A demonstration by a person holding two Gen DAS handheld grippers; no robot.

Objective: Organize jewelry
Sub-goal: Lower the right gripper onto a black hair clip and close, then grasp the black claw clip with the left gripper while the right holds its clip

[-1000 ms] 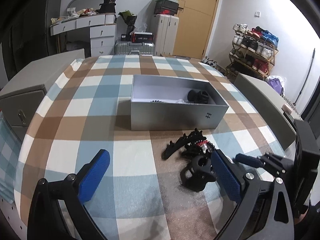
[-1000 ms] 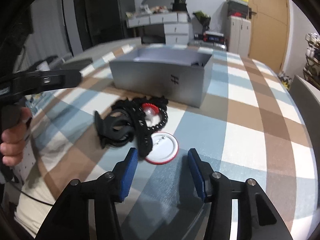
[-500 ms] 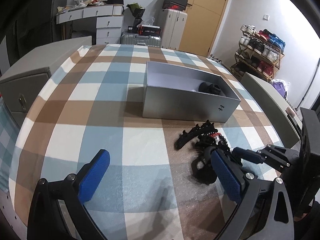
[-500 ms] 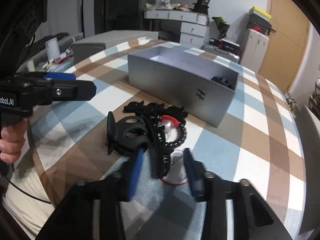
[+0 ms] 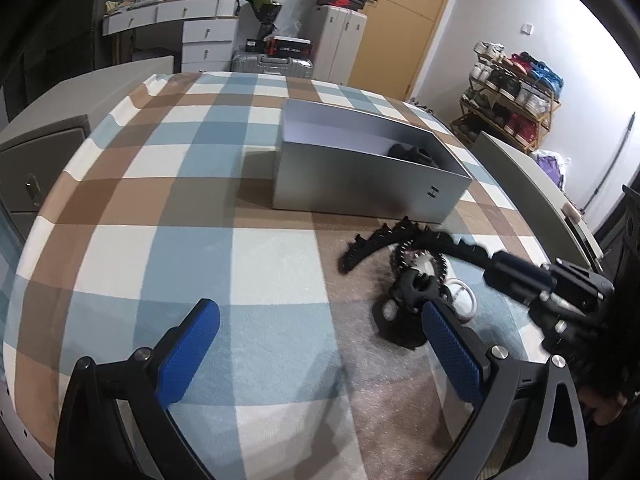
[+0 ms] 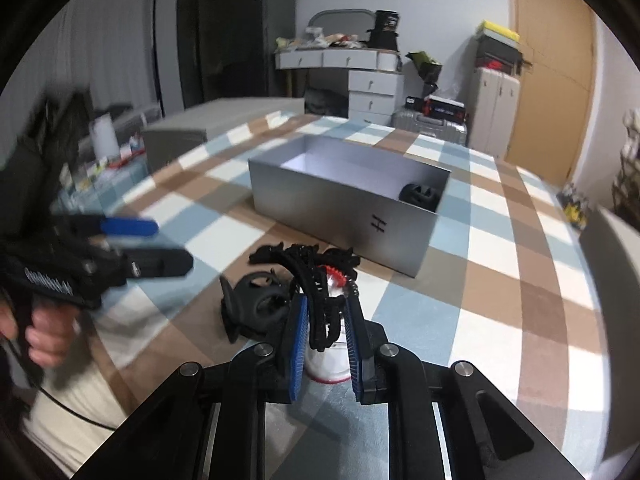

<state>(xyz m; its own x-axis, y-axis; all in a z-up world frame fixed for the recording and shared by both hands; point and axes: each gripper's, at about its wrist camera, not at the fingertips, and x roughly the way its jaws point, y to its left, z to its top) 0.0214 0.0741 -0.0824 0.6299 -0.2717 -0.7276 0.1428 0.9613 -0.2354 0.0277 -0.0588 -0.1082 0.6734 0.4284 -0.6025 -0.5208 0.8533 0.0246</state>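
A grey open box (image 5: 372, 168) (image 6: 348, 196) stands on the checked tablecloth, with a black item (image 6: 420, 196) in its right end. In front of it lies a pile of black jewelry. My right gripper (image 6: 326, 320) is shut on a black spiky necklace (image 6: 316, 300) (image 5: 384, 240) and holds it just above the pile. A black clip-like piece (image 6: 256, 304) (image 5: 412, 288) and a round white badge with a red rim (image 6: 328, 364) (image 5: 462, 300) lie beside it. My left gripper (image 5: 320, 344) is open and empty, left of the pile.
Grey cabinets flank the table on the left (image 5: 44, 152) and right (image 5: 528, 184). Drawers (image 5: 204, 36), suitcases (image 5: 272, 64) and a shoe rack (image 5: 512, 100) stand beyond the far edge.
My right gripper has closed on the black spiky necklace and begun to lift it off the pile. My left gripper has drawn back a little and stays open.
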